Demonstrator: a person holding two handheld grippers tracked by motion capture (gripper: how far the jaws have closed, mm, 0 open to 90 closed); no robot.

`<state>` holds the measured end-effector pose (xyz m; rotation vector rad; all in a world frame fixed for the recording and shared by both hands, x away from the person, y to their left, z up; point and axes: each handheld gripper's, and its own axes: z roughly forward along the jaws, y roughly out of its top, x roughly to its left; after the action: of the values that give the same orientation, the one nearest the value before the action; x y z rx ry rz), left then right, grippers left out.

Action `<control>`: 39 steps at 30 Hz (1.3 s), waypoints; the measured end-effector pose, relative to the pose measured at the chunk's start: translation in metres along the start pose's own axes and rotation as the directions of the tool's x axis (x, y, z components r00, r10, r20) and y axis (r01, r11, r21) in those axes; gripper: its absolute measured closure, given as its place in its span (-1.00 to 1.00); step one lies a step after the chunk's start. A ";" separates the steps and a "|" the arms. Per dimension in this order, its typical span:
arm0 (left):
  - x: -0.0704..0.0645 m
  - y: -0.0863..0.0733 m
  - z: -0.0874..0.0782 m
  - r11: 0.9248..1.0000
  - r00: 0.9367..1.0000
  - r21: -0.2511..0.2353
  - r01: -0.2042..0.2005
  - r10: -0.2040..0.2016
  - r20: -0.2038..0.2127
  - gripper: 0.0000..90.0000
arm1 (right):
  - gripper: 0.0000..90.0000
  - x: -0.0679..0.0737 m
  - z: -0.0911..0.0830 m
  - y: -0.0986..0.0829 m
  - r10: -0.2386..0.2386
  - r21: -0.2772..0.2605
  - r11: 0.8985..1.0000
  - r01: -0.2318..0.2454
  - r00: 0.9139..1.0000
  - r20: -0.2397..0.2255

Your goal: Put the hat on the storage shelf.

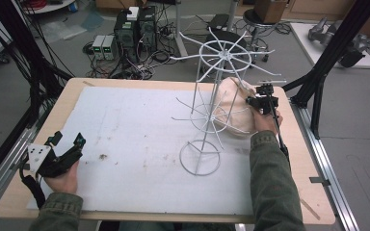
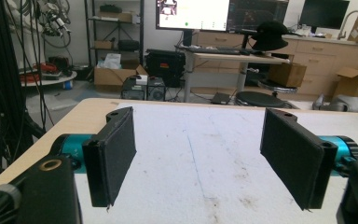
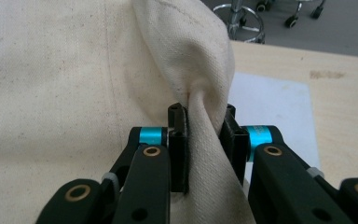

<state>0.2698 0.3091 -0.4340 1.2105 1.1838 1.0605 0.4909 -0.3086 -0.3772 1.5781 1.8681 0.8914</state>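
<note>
Two grippers: the right gripper (image 3: 204, 144) pinches one cream cloth hat (image 3: 74, 93); the left gripper (image 2: 200, 163) gapes empty. One white wire rack (image 1: 212, 108) stands on the table (image 1: 77, 91).

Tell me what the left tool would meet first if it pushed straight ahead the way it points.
Probably nothing: the left tool points, jaws open, across the bare white mat toward the table's far edge; depth is uncertain.

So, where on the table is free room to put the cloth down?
The white mat is bare from the left tool across to the rack, also along its near edge. Around the rack on the right it is crowded: wire arms, ring base, and the right tool gripping the cloth.
</note>
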 end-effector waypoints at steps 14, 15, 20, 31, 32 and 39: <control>0.001 0.000 0.000 1.000 1.000 -0.006 0.008 -0.008 0.008 -0.41 | 0.70 -0.002 -0.029 0.006 0.011 -0.107 0.994 -0.008 1.000 0.020; 0.001 0.000 0.000 1.000 1.000 -0.007 0.009 -0.009 0.009 -0.41 | 0.70 -0.002 -0.032 0.006 0.011 -0.119 0.993 -0.009 1.000 0.021; 0.000 0.000 0.000 1.000 1.000 -0.007 0.010 -0.010 0.009 -0.41 | 0.70 -0.004 -0.043 0.007 0.014 -0.162 0.987 -0.010 1.000 0.022; -0.001 0.000 0.000 1.000 1.000 -0.014 0.008 -0.008 0.013 -0.41 | 0.70 -0.010 -0.080 0.012 0.020 -0.290 0.957 -0.016 1.000 0.011; -0.002 0.001 0.000 1.000 1.000 -0.018 0.007 -0.007 0.014 -0.41 | 0.70 -0.010 -0.083 0.012 0.023 -0.300 0.954 -0.019 1.000 0.010; -0.002 0.001 0.000 1.000 1.000 -0.019 0.007 -0.007 0.014 -0.41 | 0.70 -0.014 -0.100 0.013 0.031 -0.352 0.936 -0.025 0.999 0.011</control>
<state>0.2694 0.3072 -0.4331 1.1966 1.1639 1.0542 0.4265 -0.3360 -0.3035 1.3868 1.5700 1.1495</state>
